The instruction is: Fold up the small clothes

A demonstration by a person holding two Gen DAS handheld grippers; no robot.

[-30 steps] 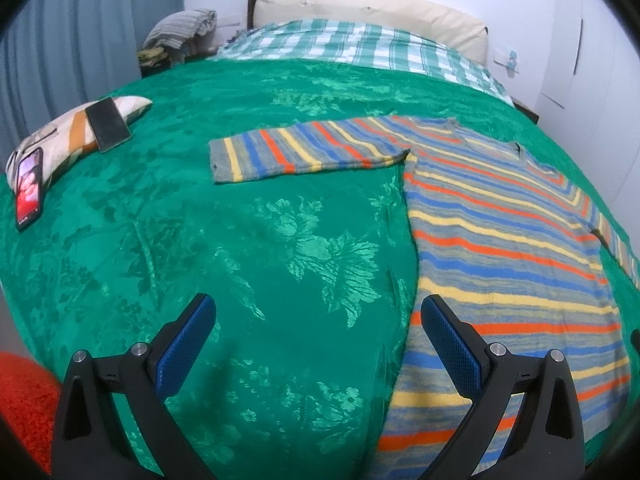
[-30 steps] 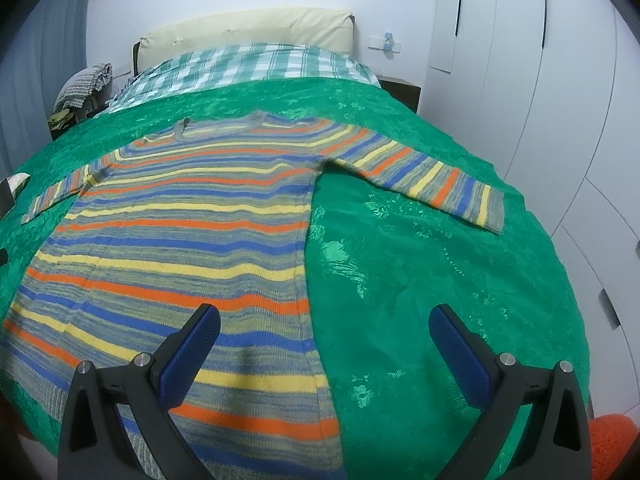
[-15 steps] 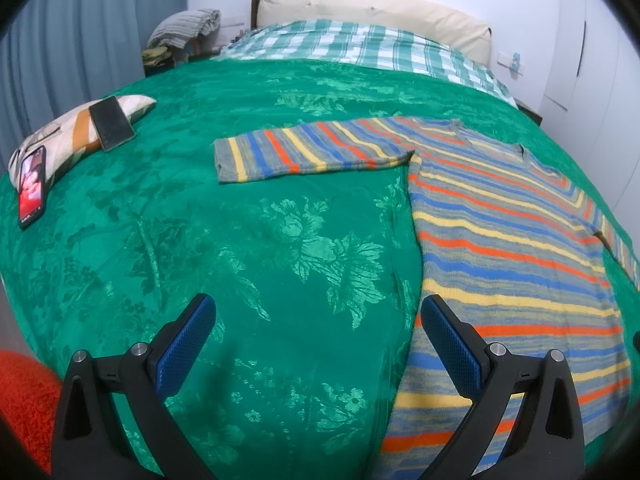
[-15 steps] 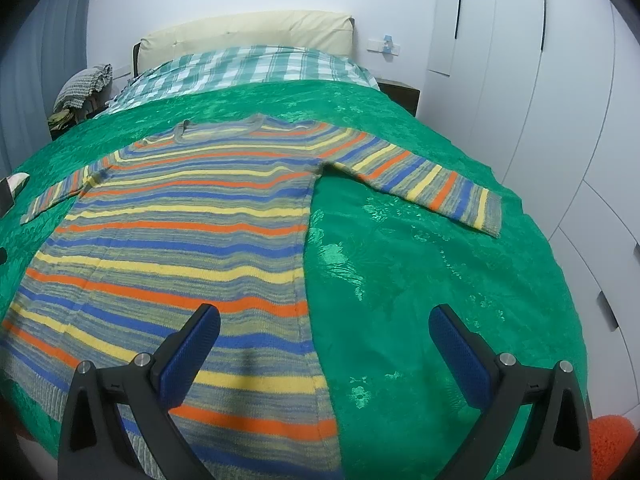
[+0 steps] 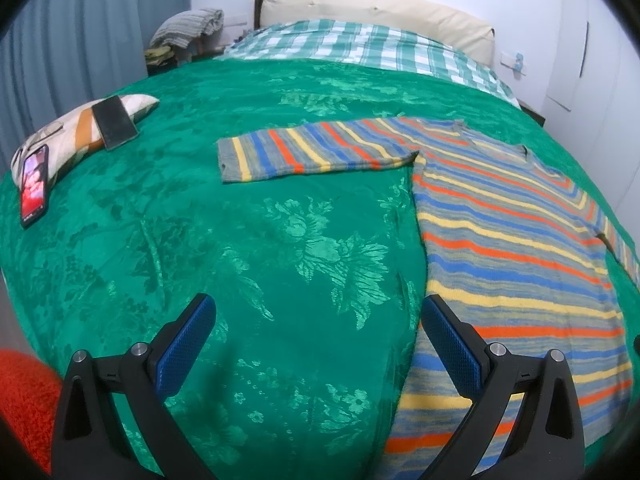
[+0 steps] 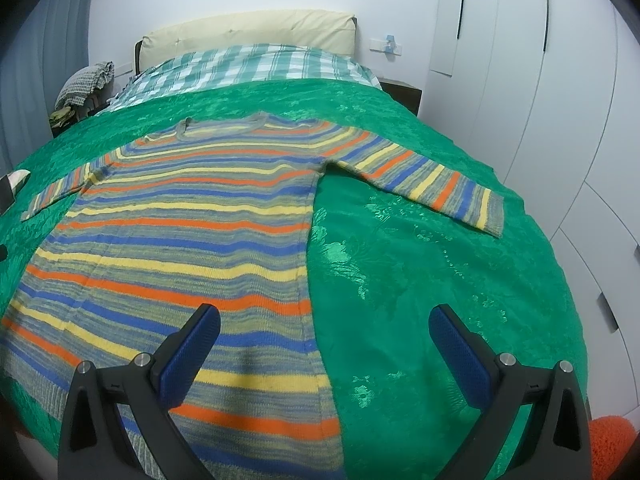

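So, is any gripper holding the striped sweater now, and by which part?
Nothing is held. The left gripper and right gripper are both open above the bed, and the striped sweater lies flat, untouched.

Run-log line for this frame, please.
stage: pre-grasp | striped sweater: flat, sleeves spread, unfolded | left gripper: open, empty | right gripper: open, empty

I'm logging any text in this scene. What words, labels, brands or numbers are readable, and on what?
None can be read.
Lit phone: screen glows red, too blurred to read.
Dark phone: screen blank.
Striped sweater: no label visible.
Green bedspread: floral pattern only.
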